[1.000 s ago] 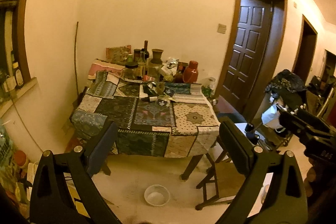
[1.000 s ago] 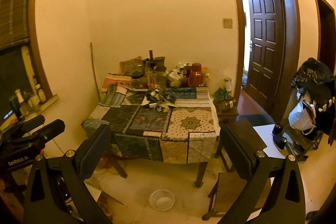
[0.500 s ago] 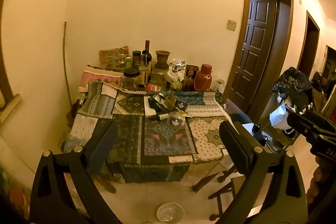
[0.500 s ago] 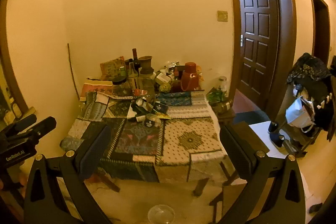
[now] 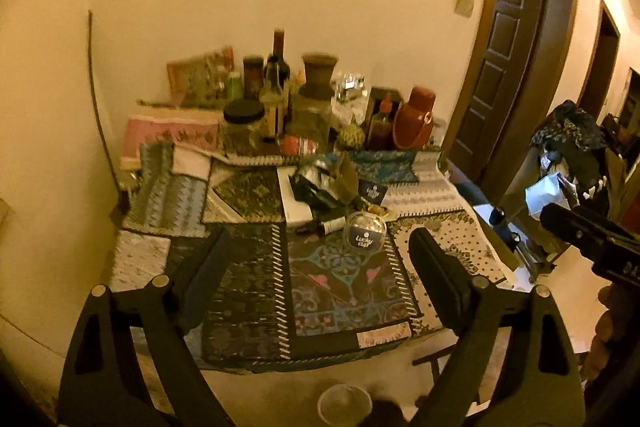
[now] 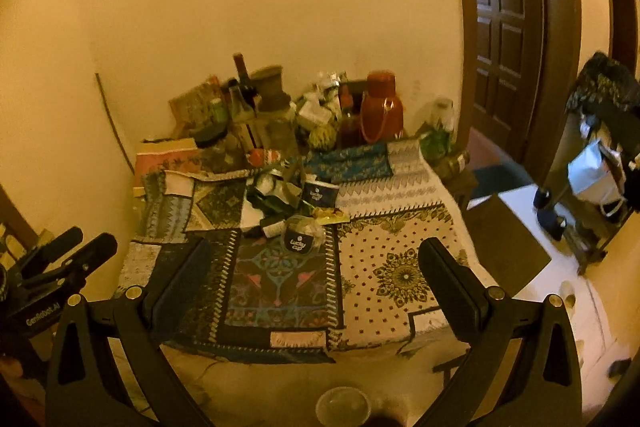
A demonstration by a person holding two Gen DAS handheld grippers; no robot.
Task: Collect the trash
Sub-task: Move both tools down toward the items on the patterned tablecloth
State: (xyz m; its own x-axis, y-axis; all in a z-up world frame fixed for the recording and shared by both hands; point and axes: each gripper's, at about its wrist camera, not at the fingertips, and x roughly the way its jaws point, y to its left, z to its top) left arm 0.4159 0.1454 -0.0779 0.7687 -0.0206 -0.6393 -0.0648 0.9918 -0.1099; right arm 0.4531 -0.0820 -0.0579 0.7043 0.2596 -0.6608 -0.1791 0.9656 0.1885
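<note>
A heap of trash lies mid-table: a clear plastic cup with a dark label (image 5: 363,235) (image 6: 301,239) on its side, a small dark paper cup (image 6: 321,193), crumpled wrappers (image 5: 320,183) (image 6: 276,193) and a small tube (image 5: 330,225). My left gripper (image 5: 318,267) is open and empty, above the table's near half, short of the cup. My right gripper (image 6: 314,275) is open and empty, likewise short of the heap. Each gripper also shows at the edge of the other's view.
The patchwork-covered table (image 5: 256,291) carries bottles, jars and a red thermos (image 5: 414,119) along the wall. A clear bowl (image 6: 343,407) sits on the floor in front. A dark chair (image 6: 504,251) and a door (image 6: 500,27) are to the right.
Both grippers have moved forward toward the table and tilted down; the table and trash heap now look larger and closer. Both stay open.
</note>
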